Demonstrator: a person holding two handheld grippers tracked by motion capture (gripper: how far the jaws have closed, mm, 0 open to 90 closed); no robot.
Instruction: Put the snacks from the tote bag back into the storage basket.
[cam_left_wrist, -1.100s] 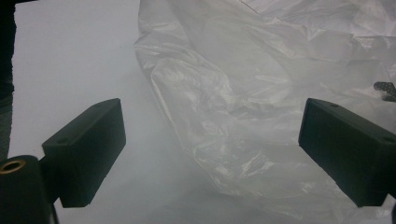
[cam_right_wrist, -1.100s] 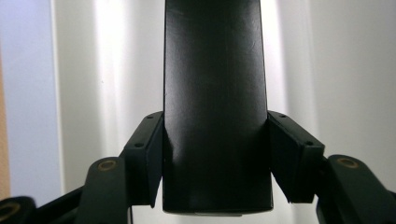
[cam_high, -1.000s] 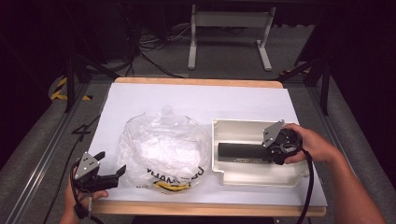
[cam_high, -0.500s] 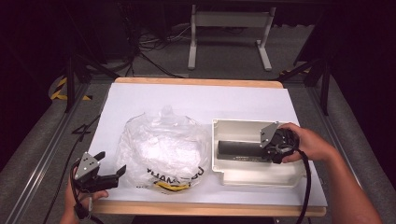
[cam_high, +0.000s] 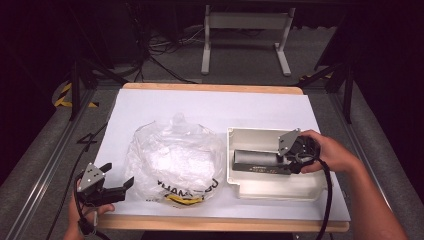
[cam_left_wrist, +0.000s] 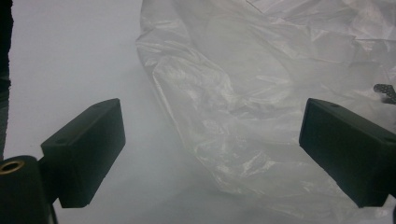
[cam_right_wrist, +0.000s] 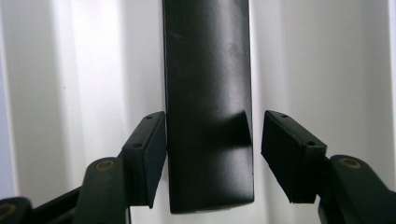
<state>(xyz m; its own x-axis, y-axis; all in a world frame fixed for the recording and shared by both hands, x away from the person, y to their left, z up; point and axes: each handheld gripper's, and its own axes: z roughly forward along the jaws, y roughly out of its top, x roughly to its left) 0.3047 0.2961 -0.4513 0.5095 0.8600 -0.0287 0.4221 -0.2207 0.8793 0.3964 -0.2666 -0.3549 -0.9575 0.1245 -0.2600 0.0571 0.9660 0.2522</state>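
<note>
right gripper (cam_high: 280, 161): held in the person's right hand (cam_high: 330, 152), reaching into the white tray from its right end, jaws pointing toward table left.
right jaws: in the right gripper view they straddle the near end of the black bar (cam_right_wrist: 208, 93). Left pad looks flush against the bar's side; a thin sliver of gap shows at the right pad. Partly closed around the bar, not clearly clamped, so can't call the grip.
black bar: long, dark, flat-faced block lying lengthwise in the tray, faint pale lettering along its near edge in the high view (cam_high: 257, 161).
white tray (cam_high: 272, 189): shallow rectangular moulded tray on the right half of the table, ribbed floor visible in the right gripper view.
left gripper (cam_high: 116, 186): held in the left hand (cam_high: 80, 212) at the near-left corner of the table, cable trailing off the edge.
left jaws: wide apart, nothing between them; in the left gripper view (cam_left_wrist: 212, 158) they frame the bag's edge.
plastic bag (cam_high: 174, 161): clear, crumpled, mid-table just left of the tray, black lettering and a yellow strip along its near edge. Left gripper sits just beside it, not touching.
table (cam_high: 165, 102): white top, wood edging front and back.
</note>
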